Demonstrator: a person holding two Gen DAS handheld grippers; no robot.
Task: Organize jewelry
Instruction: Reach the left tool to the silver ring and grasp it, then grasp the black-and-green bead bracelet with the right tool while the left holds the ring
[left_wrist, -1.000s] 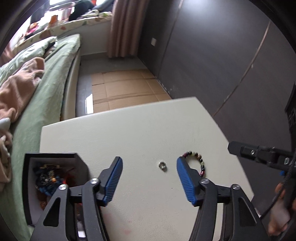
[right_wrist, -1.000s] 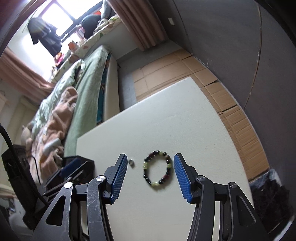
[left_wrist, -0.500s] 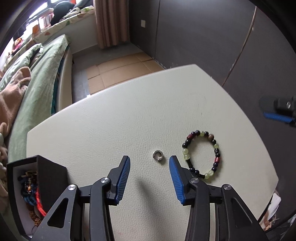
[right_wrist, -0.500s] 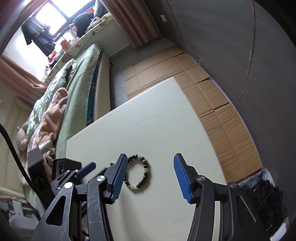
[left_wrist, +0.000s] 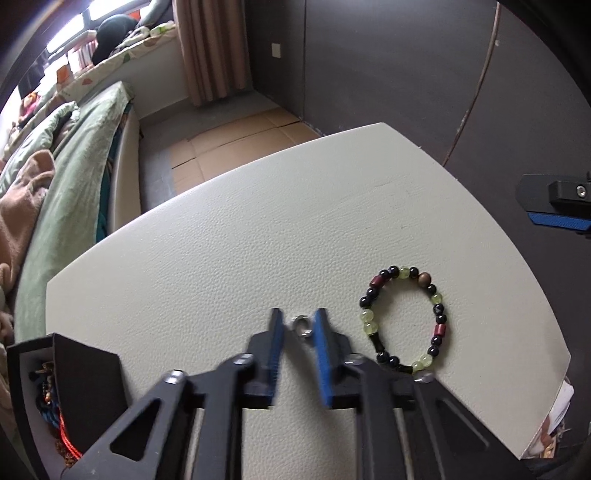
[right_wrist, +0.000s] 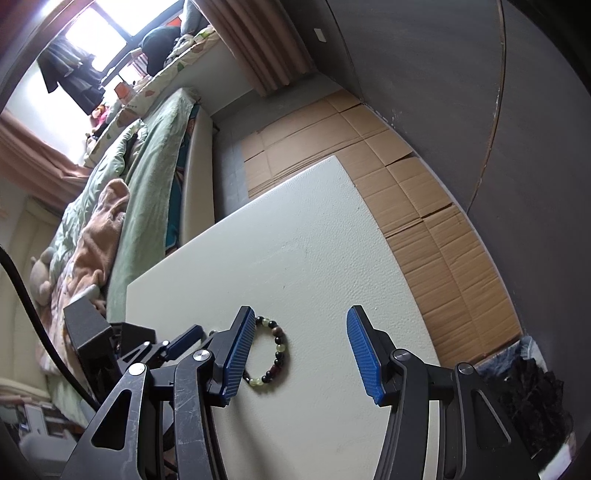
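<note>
Left gripper (left_wrist: 300, 325) is pinching the little silver ring (left_wrist: 302, 326) on the counter (left_wrist: 258, 236), right gripper (right_wrist: 301, 343) hangs wide open, beaded bracelet (left_wrist: 404, 319) not yet boxed, jewelry box (left_wrist: 55, 387) half-filled.

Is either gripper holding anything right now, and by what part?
The left gripper pinches the ring across its outer edge, on the table. The right gripper is open, empty.

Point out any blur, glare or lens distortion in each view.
Left wrist view: the left hand-held gripper is motion-smeared around the small silver ring, and the straight edges of the cream leather-textured table bow from the fisheye lens. Right wrist view: sharp, though the window is blown out white.
</note>
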